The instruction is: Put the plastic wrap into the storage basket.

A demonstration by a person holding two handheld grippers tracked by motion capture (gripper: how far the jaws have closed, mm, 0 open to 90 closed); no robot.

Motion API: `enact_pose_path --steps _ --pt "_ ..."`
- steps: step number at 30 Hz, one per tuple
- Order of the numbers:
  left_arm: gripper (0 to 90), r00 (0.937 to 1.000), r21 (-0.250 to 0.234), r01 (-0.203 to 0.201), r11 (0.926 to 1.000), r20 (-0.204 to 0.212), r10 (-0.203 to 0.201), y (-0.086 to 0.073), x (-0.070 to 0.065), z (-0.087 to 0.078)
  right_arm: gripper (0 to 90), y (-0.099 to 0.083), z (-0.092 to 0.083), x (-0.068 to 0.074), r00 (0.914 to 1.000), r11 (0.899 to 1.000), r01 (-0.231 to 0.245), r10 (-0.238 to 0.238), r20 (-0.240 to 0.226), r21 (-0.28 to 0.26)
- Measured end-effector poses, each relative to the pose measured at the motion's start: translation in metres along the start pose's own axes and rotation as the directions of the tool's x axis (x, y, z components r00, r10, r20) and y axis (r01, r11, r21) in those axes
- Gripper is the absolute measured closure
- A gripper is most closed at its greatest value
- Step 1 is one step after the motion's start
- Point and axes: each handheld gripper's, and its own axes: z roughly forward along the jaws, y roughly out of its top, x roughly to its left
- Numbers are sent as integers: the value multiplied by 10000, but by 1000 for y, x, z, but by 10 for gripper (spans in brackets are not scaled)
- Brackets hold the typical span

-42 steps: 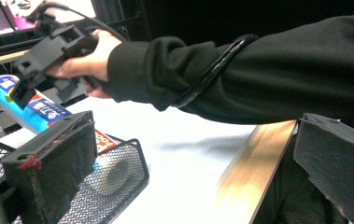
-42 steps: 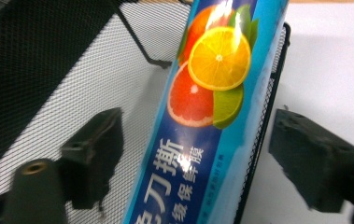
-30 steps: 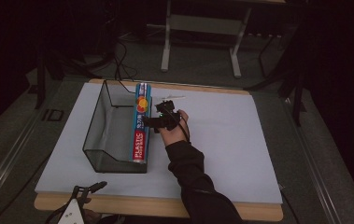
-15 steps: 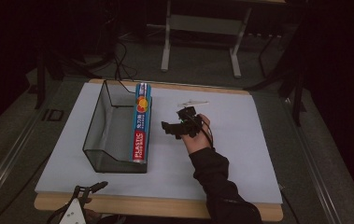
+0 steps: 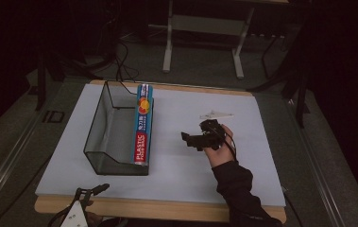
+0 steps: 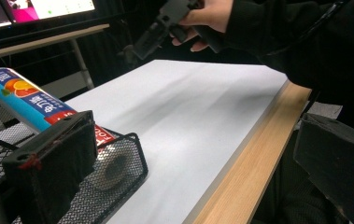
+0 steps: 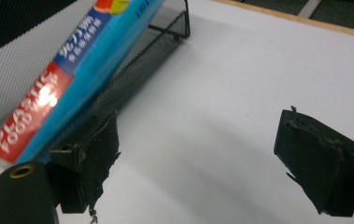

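A long blue plastic-wrap box (image 5: pixel 141 126) with a red end lies along the right rim of a black wire-mesh basket (image 5: pixel 108 137). My right gripper (image 5: pixel 191 140), held in a hand, hovers over the white table to the right of the box, open and holding nothing. In the right gripper view its jaws (image 7: pixel 207 163) stand wide apart, with the box (image 7: pixel 72 70) and basket (image 7: pixel 160 51) to the upper left. My left gripper (image 5: pixel 91 191) sits low at the table's front edge, left of centre. Its jaws (image 6: pixel 193 177) are spread open, with the box (image 6: pixel 25 102) just beyond.
The white tabletop (image 5: pixel 261 156) has a wooden front edge (image 6: pixel 244 177). A table frame (image 5: pixel 205 28) and cables stand on the dark floor behind. In the left gripper view, the other hand and its gripper (image 6: pixel 165 23) hang above the table's far side.
The right gripper has drawn away to the right from the box on the basket's rim, out over the table's middle. The box and the left gripper have stayed put.
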Motion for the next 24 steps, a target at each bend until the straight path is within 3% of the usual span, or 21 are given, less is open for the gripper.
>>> enact_pose_path --steps 10,24 --pt "2 10000 36 -19 10000 7 19 0 0 1 138 -28 -17 -18 9998 9998 -144 142 131 161" --pt "2 10000 67 -44 10000 19 44 0 0 1 138 -60 -36 -20 9988 9982 359 -374 314 471"
